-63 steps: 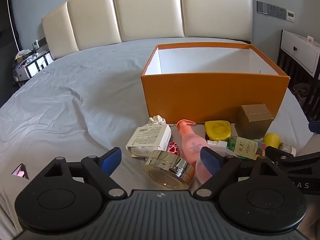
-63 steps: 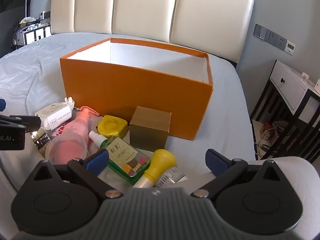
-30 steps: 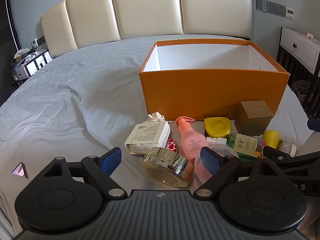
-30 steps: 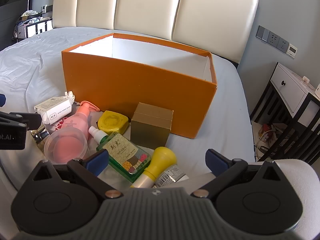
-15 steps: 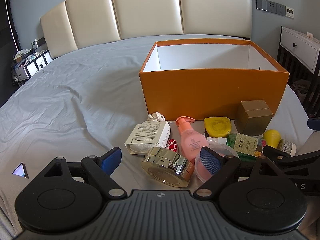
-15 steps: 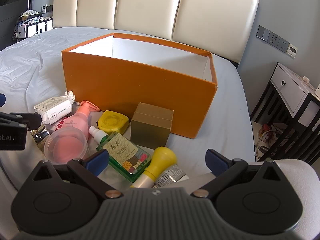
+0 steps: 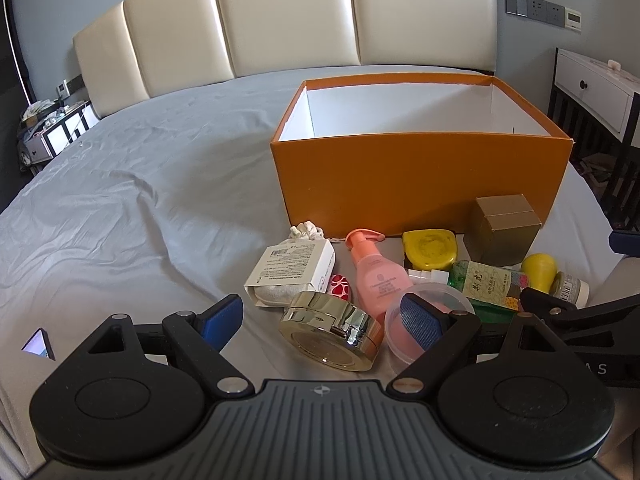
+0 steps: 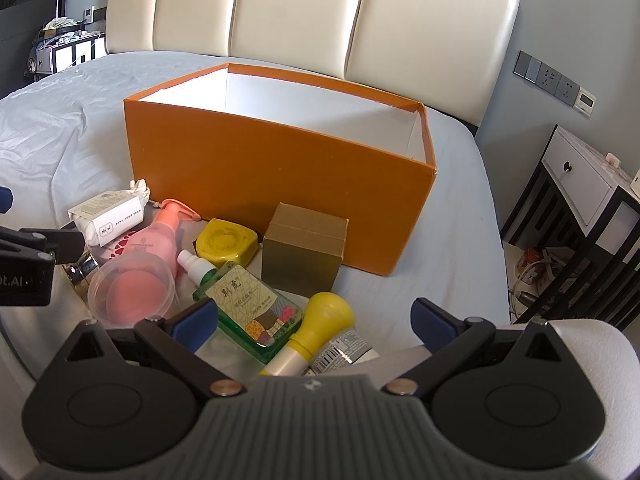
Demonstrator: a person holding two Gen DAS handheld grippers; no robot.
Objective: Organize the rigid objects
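Grey bedsheet covers the bed that carries the whole work area, with a padded cream headboard at the far side. On it stands the orange box, open at the top; as much of its white interior as I can see holds nothing, though its floor is hidden behind the near wall. I therefore judge the task to be at its start, with no item yet stowed. All items lie in a cluster on the sheet just near the box: gold compact, white carton, pink pump bottle, clear round container with a pink insert, yellow case, gold cube box, green spray bottle and yellow-capped bottle. A small red patterned item and a white cloth bundle also lie in the cluster. I hold the left gripper low over the near left of the cluster, jaws spread wide and empty, the compact between them. I hold the right gripper over the near right, jaws likewise wide and empty, framing the green and yellow-capped bottles. Remaining work, as I judge it: every rigid item is still to be lifted and placed into the box.
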